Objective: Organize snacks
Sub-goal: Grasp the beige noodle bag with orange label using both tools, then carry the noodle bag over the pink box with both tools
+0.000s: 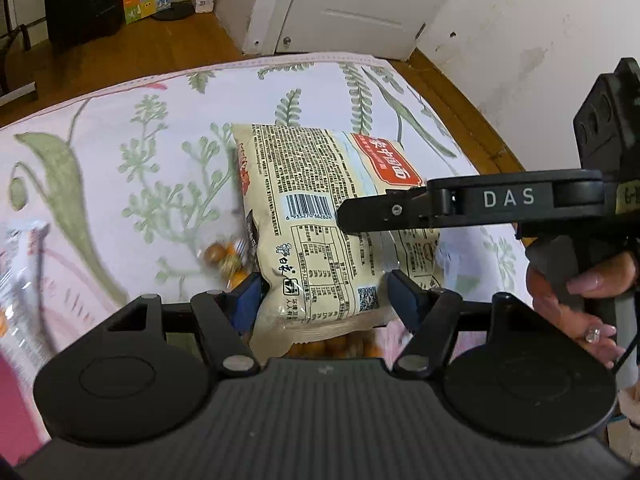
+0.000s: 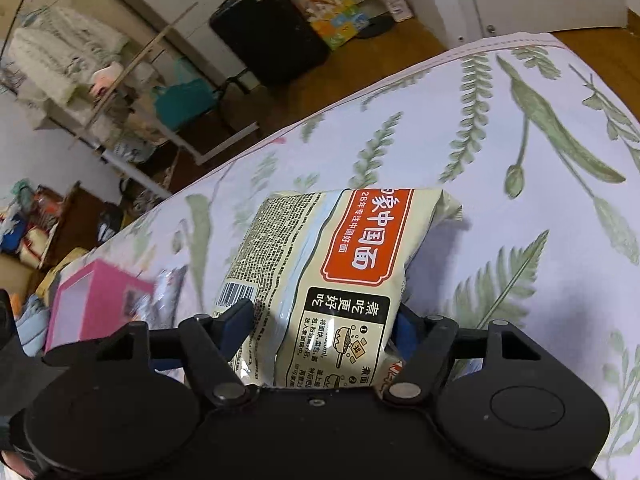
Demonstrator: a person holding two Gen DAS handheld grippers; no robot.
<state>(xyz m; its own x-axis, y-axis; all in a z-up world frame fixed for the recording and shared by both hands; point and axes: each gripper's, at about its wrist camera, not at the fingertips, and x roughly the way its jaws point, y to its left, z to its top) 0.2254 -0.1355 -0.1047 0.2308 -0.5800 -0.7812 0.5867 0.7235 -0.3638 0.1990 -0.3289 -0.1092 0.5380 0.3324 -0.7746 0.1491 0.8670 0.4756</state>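
Observation:
A cream noodle packet [image 1: 320, 220] with a red label and barcode lies over the leaf-print cloth. It also shows in the right wrist view [image 2: 340, 276]. My left gripper [image 1: 326, 298] has its blue pads on both sides of the packet's near end. My right gripper [image 2: 324, 324] is shut on the packet's other end and shows in the left wrist view [image 1: 380, 210] from the side. A clear bag of round orange-brown snacks [image 1: 226, 260] lies under and left of the packet.
A pink box [image 2: 92, 304] and a clear wrapped item [image 2: 168, 284] sit at the left of the cloth. A clear plastic packet [image 1: 24, 280] lies at the left edge. The cloth's far edge [image 1: 280, 62] meets a wooden floor, with a white wall to the right.

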